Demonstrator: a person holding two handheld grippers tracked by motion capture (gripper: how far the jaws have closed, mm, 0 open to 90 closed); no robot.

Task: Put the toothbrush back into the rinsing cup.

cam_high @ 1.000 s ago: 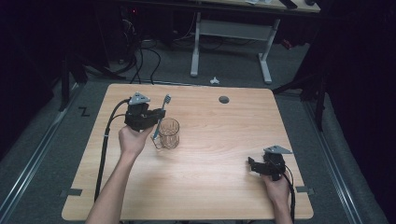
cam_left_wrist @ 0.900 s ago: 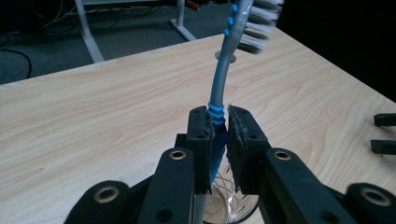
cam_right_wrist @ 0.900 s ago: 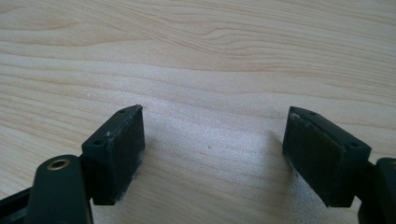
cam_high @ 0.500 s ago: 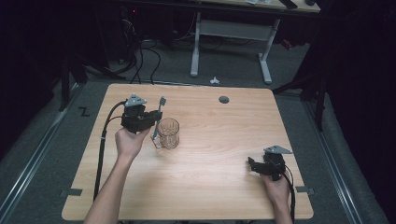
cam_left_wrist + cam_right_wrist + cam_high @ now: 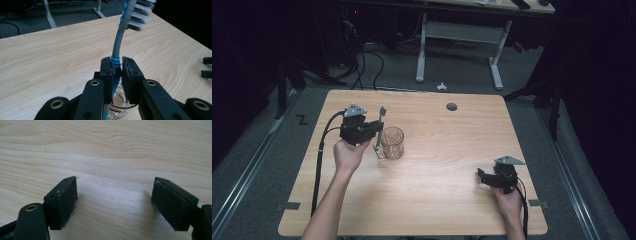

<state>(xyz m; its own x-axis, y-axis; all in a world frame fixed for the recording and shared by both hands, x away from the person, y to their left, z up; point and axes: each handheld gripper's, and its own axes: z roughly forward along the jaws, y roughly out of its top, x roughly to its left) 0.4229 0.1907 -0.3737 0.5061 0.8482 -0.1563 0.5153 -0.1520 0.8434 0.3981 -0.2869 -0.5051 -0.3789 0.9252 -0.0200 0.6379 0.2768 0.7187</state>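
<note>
Left tongs (image 5: 116, 75) pinched the toothbrush (image 5: 119, 42) at mid-handle beside the glass (image 5: 392, 142), near the surface's (image 5: 437, 210) left edge. Light, stiff, likely slippery; the handle suited gripping. Right tongs (image 5: 113, 202) stood spread.

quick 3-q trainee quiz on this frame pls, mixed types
1. True or false: the left gripper is shut on the toothbrush.
2. Multiple choice: where does the glass mug stand relative to the left gripper in the high view? A) just right of it B) at the table's far right edge C) by the right gripper.
3. Fill in: the right gripper has its jaws ___ over bare table.

Key: 1 true. 2 A. 3 open, with nothing between them.
</note>
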